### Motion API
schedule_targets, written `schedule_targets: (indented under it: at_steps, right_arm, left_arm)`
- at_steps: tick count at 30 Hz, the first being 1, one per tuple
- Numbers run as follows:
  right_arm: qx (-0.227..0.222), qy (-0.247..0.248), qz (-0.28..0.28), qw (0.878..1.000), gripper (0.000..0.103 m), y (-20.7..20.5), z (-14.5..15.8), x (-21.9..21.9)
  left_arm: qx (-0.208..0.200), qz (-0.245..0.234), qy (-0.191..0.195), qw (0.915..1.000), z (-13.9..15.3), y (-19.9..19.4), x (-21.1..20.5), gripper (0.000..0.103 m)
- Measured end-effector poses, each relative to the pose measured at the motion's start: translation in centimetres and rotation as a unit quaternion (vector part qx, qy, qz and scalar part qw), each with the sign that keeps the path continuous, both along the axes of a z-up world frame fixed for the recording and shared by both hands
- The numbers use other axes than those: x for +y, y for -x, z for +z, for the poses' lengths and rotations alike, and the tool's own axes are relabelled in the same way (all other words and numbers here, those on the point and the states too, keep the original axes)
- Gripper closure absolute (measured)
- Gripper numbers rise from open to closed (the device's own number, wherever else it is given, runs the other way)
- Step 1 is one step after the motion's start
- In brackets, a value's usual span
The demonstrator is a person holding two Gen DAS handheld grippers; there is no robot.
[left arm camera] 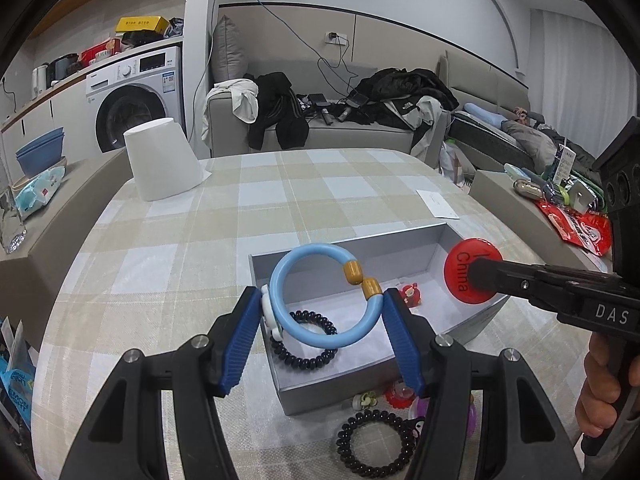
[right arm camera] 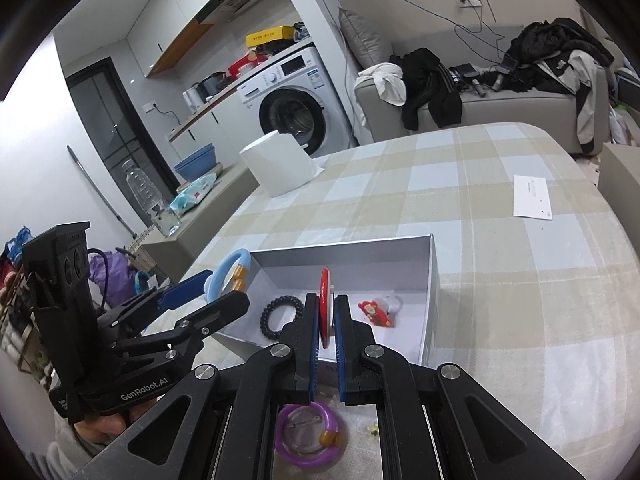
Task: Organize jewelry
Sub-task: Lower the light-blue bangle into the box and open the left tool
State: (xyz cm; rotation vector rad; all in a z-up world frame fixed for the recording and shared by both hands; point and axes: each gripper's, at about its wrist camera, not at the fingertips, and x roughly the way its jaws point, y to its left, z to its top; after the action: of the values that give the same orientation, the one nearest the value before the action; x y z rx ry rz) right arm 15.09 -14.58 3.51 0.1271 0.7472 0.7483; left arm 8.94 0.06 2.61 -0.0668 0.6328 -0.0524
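Left claw [left arm camera: 322, 312] held the stiff, light blue bangle [left arm camera: 320, 294] by its rim over the grey box [left arm camera: 360, 380]; right claw [right arm camera: 326, 322] pinched the thin red badge [right arm camera: 325, 300] edge-on, slippery.

A grey open box [left arm camera: 348, 248] sits on the checked tabletop [left arm camera: 180, 240], holding a black spiral hair tie [left arm camera: 304, 360] and a small red figure charm [left arm camera: 410, 294]. A light-blue bangle [left arm camera: 316, 292] with two amber beads stands upright over the box's left end, clamped between the left gripper's [left arm camera: 320, 316] blue pads. A round red badge [left arm camera: 466, 272] lettered "China" hangs edge-on above the box's right side, pinched in the right gripper [right arm camera: 326, 320]. In front of the box lie a second black spiral hair tie [left arm camera: 374, 444], a purple bangle [right arm camera: 308, 434] and a red trinket [left arm camera: 400, 394]
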Motion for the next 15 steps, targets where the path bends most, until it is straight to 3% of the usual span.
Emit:
schedule_targets:
  at_steps: [11,15]
  right_arm:
    - [0.012,0.011,-0.002,1.000,0.094,-0.27,-0.69,0.35]
    - [0.004,-0.003,0.003,1.000,0.094,0.03,-0.25,0.09]
  left_arm:
    - [0.007,-0.001,-0.012,0.9999,-0.30,-0.14,-0.42,0.046]
    - [0.005,-0.015,0.006,0.9999,-0.01,0.06,-0.52,0.046]
